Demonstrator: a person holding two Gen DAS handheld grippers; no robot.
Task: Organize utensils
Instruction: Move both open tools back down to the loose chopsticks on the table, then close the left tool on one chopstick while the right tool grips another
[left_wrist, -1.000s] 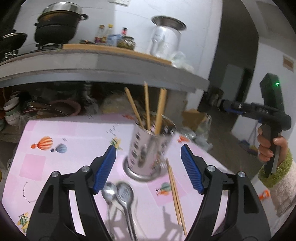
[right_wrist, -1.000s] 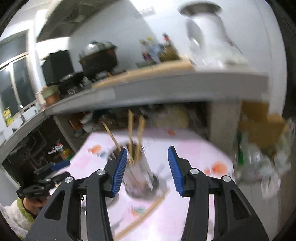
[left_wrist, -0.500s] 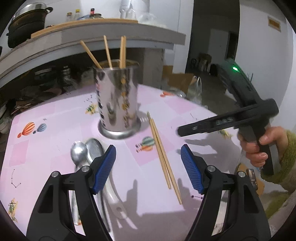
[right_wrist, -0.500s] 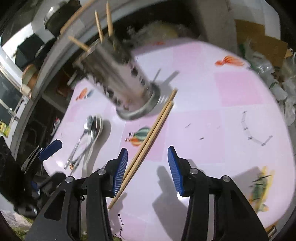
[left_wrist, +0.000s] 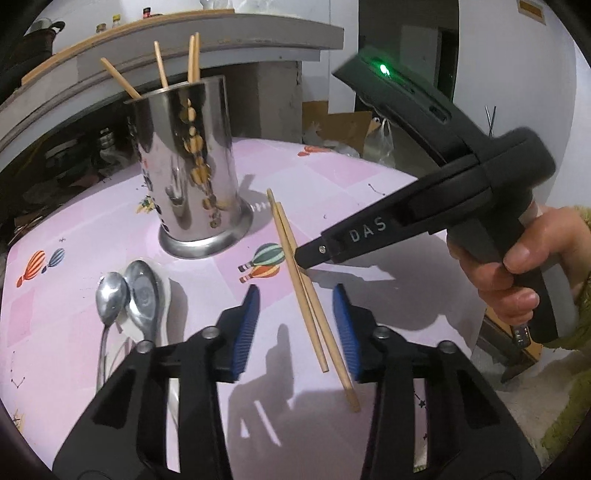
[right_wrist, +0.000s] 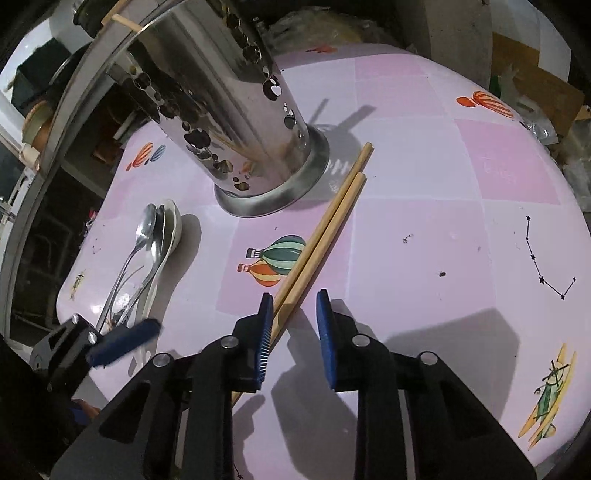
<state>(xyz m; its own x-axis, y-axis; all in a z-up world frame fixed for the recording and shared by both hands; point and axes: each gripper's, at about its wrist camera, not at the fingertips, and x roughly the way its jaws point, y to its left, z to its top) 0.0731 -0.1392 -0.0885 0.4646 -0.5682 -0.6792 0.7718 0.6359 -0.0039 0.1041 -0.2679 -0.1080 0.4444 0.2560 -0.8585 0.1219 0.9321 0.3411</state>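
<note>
Both grippers' jaws are closing, not yet pinching, around the chopsticks (left_wrist: 306, 291) — right gripper (right_wrist: 293, 325) should centre the pair, left gripper (left_wrist: 297, 325) stay low on the worktop (right_wrist: 424, 221).

Closing right tool (right_wrist: 293, 314) (astride chopsticks (right_wrist: 325, 225))

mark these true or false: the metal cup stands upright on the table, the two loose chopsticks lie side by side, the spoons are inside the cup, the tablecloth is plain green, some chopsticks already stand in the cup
1. The metal cup stands upright on the table. True.
2. The two loose chopsticks lie side by side. True.
3. The spoons are inside the cup. False: they lie on the table beside it.
4. The tablecloth is plain green. False: it is pink with hot-air balloon pictures.
5. Some chopsticks already stand in the cup. True: several sticks poke out of its top.
</note>
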